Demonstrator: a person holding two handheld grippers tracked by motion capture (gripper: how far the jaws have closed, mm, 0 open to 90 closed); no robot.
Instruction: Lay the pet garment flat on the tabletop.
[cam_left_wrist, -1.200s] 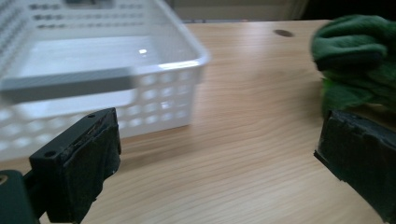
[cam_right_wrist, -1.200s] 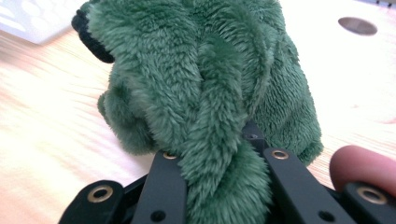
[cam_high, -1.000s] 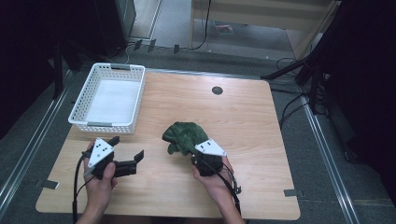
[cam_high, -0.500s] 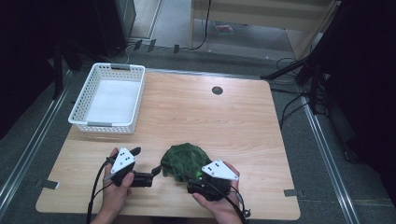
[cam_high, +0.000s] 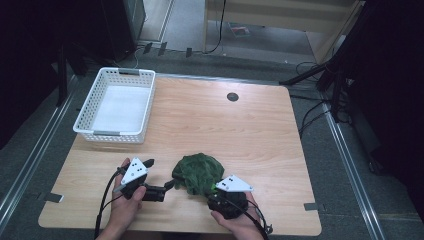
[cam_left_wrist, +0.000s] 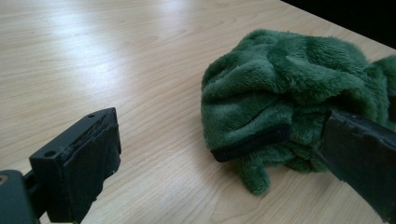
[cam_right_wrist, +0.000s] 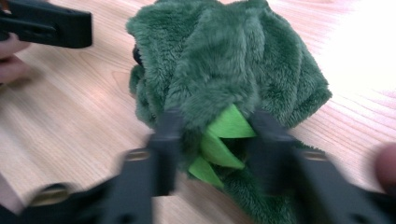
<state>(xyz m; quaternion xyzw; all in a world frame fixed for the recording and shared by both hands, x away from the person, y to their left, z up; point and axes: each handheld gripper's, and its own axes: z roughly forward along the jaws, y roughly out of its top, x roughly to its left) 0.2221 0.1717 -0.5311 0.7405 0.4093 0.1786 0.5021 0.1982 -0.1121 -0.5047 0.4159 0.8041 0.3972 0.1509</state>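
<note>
Wooden table (cam_high: 210, 115) bearing, near its front edge, a green plush cloth (cam_high: 197, 172) now nearer that edge, pinched by the just-closing right gripper (cam_high: 212, 190), beside the left gripper (cam_high: 167, 186), jaws wide, now closer alongside.

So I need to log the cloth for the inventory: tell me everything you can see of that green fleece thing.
The green fleece thing is a dark green, fluffy pile fabric, crumpled into a rounded heap on the wooden table near its front edge. A black trim band runs along one edge, and bright green pointed tabs show at the side facing the right gripper, whose jaws have just been closing around that bunched part. The left gripper stands open beside it, one jaw against the fleece.
</note>
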